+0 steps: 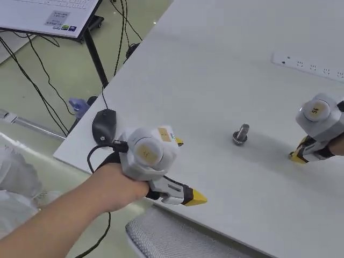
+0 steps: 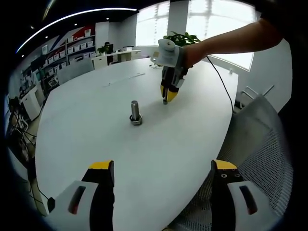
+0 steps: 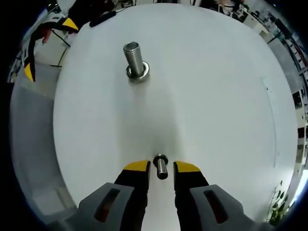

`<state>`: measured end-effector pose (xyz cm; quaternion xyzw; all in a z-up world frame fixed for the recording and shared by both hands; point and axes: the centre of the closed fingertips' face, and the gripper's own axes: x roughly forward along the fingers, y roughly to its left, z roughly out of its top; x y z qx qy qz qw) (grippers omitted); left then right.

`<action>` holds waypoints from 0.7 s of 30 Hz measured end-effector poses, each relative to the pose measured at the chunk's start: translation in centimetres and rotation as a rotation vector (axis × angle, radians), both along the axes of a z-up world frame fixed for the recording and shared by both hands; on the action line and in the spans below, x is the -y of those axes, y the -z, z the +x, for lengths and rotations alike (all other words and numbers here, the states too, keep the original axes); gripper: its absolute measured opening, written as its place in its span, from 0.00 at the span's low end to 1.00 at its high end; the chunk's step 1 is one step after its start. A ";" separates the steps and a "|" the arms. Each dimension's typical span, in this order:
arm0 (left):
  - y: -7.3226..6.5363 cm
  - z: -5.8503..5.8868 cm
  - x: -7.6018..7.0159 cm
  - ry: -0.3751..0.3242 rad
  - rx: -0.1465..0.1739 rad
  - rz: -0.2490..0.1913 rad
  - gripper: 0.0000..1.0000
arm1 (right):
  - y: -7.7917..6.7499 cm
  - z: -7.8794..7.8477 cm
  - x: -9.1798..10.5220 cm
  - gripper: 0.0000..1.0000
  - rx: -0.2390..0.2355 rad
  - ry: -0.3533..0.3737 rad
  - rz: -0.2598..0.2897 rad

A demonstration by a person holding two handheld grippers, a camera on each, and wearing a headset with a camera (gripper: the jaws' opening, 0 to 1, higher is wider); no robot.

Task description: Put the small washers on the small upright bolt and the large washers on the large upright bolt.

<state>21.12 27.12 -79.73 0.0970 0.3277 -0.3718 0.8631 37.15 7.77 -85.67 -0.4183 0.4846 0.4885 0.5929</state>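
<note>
The large bolt stands upright mid-table on a ring-like base. A small bolt stands upright between my right gripper's fingers; slim gaps show on both sides of it. That right gripper points down at the table, right of the large bolt. My left gripper hovers at the table's near edge with its jaws wide apart and nothing between them, facing the large bolt. I cannot make out any loose washers.
The white table carries a power strip at the far right and a black mouse near its left corner. A laptop stands on a side stand with cables below. A grey mesh chair sits under the near edge.
</note>
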 end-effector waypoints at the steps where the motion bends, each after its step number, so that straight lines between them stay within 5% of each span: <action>1: -0.2 0.1 0.1 -0.001 0.010 0.000 0.83 | -0.2 -0.1 -0.2 0.22 -0.004 0.011 0.017; 17: -1.3 0.5 0.1 -0.016 0.018 -0.031 0.85 | -5.5 -0.1 -0.2 0.38 0.142 0.170 0.325; 21: -1.6 0.7 0.2 -0.023 0.022 -0.042 0.86 | -7.9 -0.9 -0.1 0.40 0.184 0.223 0.459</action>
